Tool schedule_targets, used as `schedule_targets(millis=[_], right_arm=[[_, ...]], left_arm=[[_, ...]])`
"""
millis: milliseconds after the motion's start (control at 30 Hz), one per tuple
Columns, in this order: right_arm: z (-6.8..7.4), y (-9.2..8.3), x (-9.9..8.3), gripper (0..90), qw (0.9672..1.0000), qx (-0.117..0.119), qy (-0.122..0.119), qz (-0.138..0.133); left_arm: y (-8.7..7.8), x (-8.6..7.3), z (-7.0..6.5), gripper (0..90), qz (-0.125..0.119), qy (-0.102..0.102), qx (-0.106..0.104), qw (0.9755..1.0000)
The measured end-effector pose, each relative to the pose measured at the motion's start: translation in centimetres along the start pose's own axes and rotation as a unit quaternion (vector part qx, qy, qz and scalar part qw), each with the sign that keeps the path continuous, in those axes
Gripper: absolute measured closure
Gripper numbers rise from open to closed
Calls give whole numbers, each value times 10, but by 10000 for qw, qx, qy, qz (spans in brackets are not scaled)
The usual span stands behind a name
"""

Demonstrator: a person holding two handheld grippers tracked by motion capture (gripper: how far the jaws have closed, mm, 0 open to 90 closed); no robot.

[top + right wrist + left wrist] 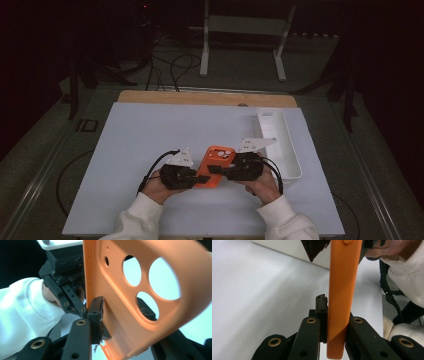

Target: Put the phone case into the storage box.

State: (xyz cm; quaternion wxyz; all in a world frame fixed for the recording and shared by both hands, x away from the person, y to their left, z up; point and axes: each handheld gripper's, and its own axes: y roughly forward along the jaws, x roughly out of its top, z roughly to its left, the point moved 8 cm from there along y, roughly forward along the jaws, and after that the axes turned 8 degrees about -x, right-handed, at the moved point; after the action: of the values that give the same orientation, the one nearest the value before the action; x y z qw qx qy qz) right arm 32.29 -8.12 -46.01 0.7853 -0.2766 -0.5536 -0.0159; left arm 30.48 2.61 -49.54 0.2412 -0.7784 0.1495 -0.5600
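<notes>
Orange phone case (pixel 216 165) held off the white table (pixel 150 150) between my two grippers, just in front of me, left of the white tray (pixel 290 150).

Left gripper (pixel 199 178): jaws pressed together on the case's near edge. In the left gripper view the thin orange wall (pixel 340 302) stands edge-on between the pads, clamped tight. I read this as the anchoring grip, so the case stays put while the other side works.

Right gripper (pixel 216 170): jaws part spread. In the right gripper view one pad (pixel 96 315) sits against the inside of the case (pixel 140 302); the other jaw lies behind the shell (contact there I cannot tell). Likely regripping, or a handover.

Count: one case, three round camera holes plus a small one; one tray, nothing visible in it; two grippers, two hands in white sleeves (pixel 137 217).
</notes>
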Motion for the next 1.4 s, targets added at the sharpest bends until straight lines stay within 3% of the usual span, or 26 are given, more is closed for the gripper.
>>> schedule_targets(millis=[333,467,867,1400], right_arm=[[-3,2,0,569,9998,-191,35,-10],[-6,2,0,508,9992,-389,54,18],[-10,2,-1,325,9977,-664,126,67],[-12,1,1,172,9964,-834,145,-7]], left_arm=[[-2,0,2,857,-43,4,127,9999],[-3,1,3,856,-81,-6,180,9998],[-6,0,7,856,-127,-49,311,9994],[-9,-2,12,856,-162,-127,486,9986]])
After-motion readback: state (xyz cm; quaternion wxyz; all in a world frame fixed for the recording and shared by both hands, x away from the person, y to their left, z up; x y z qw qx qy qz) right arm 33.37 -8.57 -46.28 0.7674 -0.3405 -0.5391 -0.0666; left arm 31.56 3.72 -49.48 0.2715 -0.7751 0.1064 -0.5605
